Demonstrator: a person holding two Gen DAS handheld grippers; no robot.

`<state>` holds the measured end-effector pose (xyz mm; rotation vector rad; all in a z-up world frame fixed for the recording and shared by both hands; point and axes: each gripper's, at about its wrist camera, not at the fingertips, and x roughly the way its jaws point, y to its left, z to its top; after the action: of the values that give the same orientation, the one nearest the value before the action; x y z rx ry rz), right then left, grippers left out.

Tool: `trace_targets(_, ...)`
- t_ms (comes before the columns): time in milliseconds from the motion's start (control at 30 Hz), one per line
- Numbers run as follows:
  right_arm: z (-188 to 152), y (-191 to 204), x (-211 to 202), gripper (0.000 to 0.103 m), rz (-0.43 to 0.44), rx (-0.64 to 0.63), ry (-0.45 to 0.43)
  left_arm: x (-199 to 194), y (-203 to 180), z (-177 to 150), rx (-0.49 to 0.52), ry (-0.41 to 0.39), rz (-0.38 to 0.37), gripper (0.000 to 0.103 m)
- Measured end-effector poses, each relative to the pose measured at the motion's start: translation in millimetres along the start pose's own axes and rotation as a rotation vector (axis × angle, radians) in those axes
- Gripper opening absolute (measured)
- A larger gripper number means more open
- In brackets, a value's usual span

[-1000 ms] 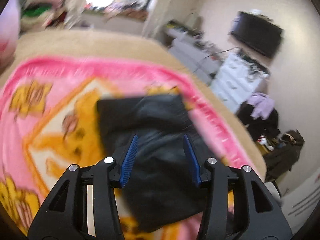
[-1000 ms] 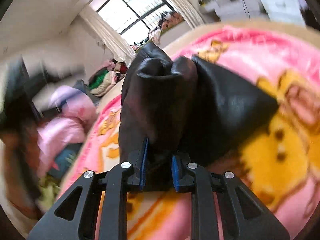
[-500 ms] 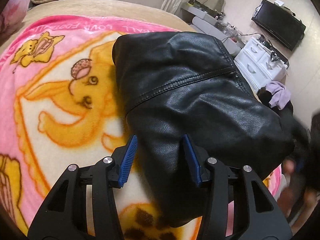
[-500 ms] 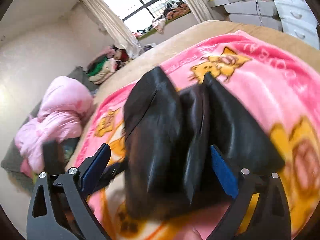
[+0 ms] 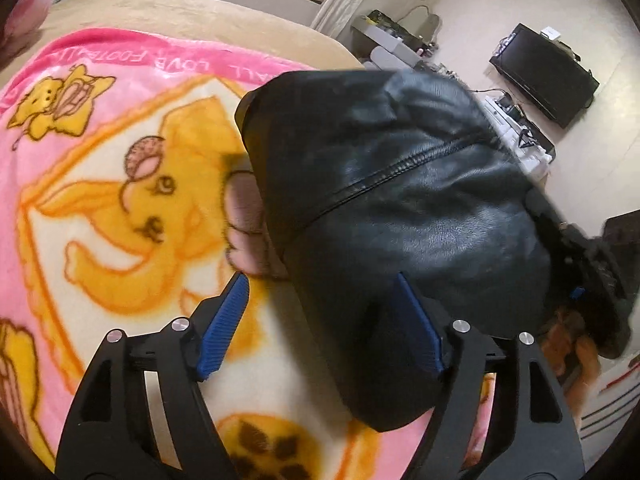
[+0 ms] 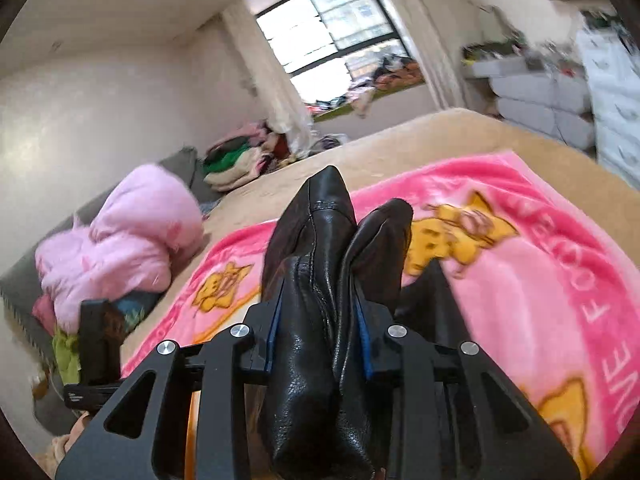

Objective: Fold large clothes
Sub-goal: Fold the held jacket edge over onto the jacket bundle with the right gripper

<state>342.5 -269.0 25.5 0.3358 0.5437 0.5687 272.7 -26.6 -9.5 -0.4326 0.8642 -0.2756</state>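
A folded black leather garment [image 5: 400, 208] is lifted off the pink cartoon blanket [image 5: 120, 200]. My left gripper [image 5: 320, 320] is open, its blue pads on either side of the garment's lower edge without pinching it. In the right wrist view my right gripper [image 6: 318, 320] is shut on bunched folds of the black leather garment [image 6: 316, 280], which stand up between the blue pads. The right gripper body shows blurred at the garment's right edge in the left wrist view [image 5: 592, 276]. Bare fingers [image 5: 244, 224] show under the garment's left edge.
The pink blanket [image 6: 520, 272] lies on a tan bed [image 6: 440, 136]. A pink quilt [image 6: 120, 240] and a clothes pile [image 6: 240, 160] are at the bed's far left. White drawers [image 5: 516, 136] and a TV [image 5: 544, 76] stand off the right side.
My right gripper, open half a second ago, has closed on the garment's folds and raised them. The garment has lifted and shifted right in the left wrist view. My left gripper stays open.
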Motion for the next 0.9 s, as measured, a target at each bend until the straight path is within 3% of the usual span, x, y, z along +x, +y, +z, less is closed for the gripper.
trace_targets(100, -24, -59, 19, 0.028, -0.062, 0.143, 0.12, 21, -6, -7, -0.011, 0.046, -0.012, 0.073)
trace_targets(200, -46, -87, 33, 0.029, -0.061, 0.236, 0.209, 42, -10, -17, -0.024, 0.091, -0.017, 0.081)
trace_targets(300, -53, -94, 34, 0.037, -0.086, 0.24, 0.222, 53, -12, -24, -0.049, 0.103, -0.028, 0.086)
trace_targets(367, -58, -93, 35, 0.05, -0.145, 0.213, 0.229, 55, -12, -26, -0.068, 0.106, -0.031, 0.089)
trace_targets(500, -54, -90, 22, 0.074, -0.162, 0.223, 0.221, 55, -11, -24, -0.074, 0.11, -0.033, 0.09)
trace_targets(567, -48, -92, 13, 0.095, -0.145, 0.229, 0.198, 54, -10, -23, -0.075, 0.113, -0.034, 0.091)
trace_targets(600, -48, -91, 9, 0.096, -0.16, 0.217, 0.196, 54, -9, -22, -0.077, 0.114, -0.037, 0.091)
trace_targets(700, -60, -98, 6, 0.095, -0.167, 0.223, 0.231, 52, -8, -21, -0.076, 0.115, -0.047, 0.092)
trace_targets(733, -65, -104, 6, 0.086, -0.149, 0.26, 0.237, 51, -8, -21, -0.068, 0.115, -0.045, 0.092)
trace_targets(767, -75, -115, 9, 0.063, -0.082, 0.356, 0.249, 50, -6, -21, -0.063, 0.114, -0.041, 0.092)
trace_targets(800, -81, -123, 10, 0.059, -0.011, 0.439, 0.242, 49, -6, -21, -0.057, 0.112, -0.035, 0.092)
trace_targets(833, -85, -125, 11, 0.056, 0.008, 0.477, 0.226, 48, -6, -19, -0.051, 0.111, -0.029, 0.092)
trace_targets(900, -90, -114, 8, 0.051, -0.014, 0.442, 0.201, 45, -3, -17, -0.046, 0.114, -0.027, 0.092)
